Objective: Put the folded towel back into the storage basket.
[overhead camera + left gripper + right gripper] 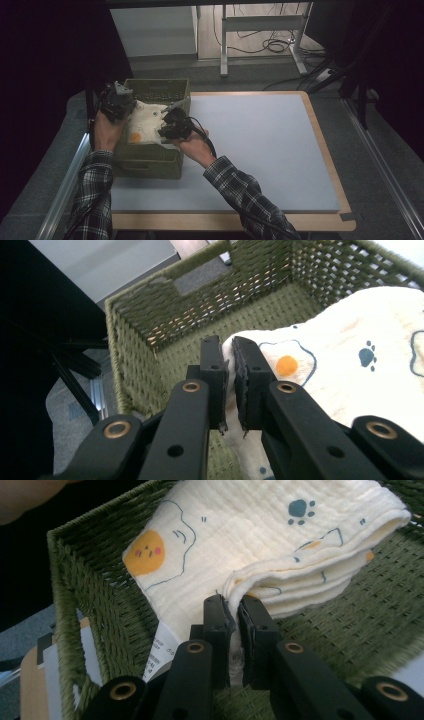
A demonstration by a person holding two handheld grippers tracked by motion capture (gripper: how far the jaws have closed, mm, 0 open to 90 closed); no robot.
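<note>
cloth — folded cream muslin lying inside green woven basket at table's left | long axis runs basket's length | left tongs clenched on one corner, right tongs clenched on folded edge | walls close around, open room above and to the right

Dim, dark surroundings; sharp close-ups

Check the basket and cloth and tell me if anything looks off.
Nothing is spilled or damaged. The folded cloth is inside the basket, with both grippers, left and right, pinching its edges. One small oddity: a white label pokes out from under the cloth near the basket wall.
</note>
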